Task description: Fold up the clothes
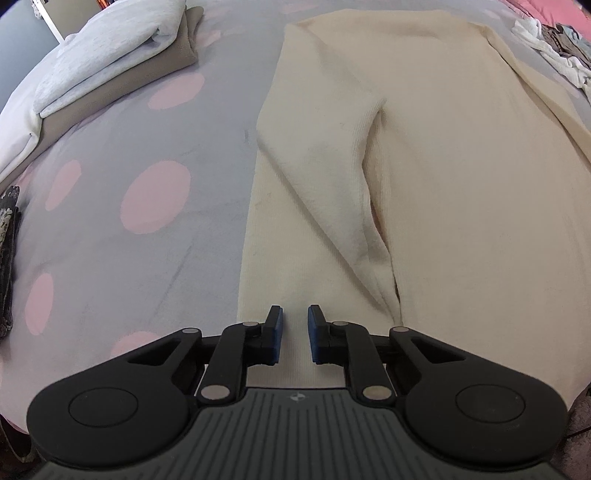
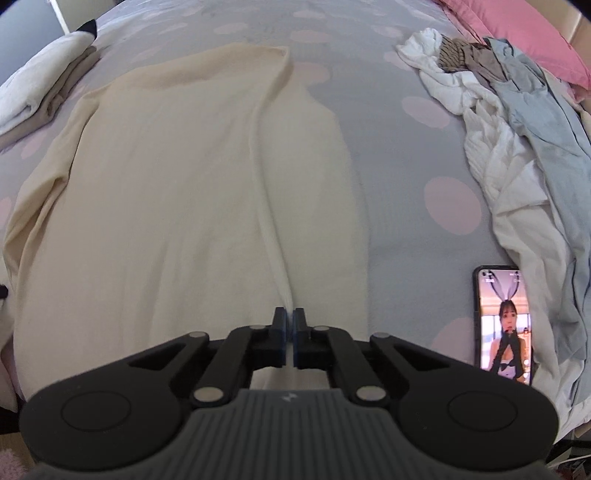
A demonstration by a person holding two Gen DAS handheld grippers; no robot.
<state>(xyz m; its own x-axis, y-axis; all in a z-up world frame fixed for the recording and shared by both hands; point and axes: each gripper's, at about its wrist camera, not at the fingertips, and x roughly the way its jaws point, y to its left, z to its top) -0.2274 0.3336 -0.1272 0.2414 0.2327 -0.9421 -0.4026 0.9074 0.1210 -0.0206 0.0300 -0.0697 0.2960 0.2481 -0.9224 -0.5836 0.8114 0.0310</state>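
A cream knit garment (image 1: 424, 166) lies spread on the bed with one side folded in over its middle. My left gripper (image 1: 295, 314) is open just above the garment's near left edge, and nothing is between its blue pads (image 1: 277, 328). In the right wrist view the same cream garment (image 2: 166, 184) shows a raised ridge running from its far edge down to my right gripper (image 2: 290, 314). That gripper is shut on the near end of this fold.
The bed has a grey cover with pink dots (image 1: 110, 221). Folded clothes (image 1: 110, 66) are stacked at the far left. Unfolded white, grey and brown clothes (image 2: 517, 129) are piled on the right, with a lit phone (image 2: 504, 325) beside them. A pink pillow (image 2: 517, 33) lies behind.
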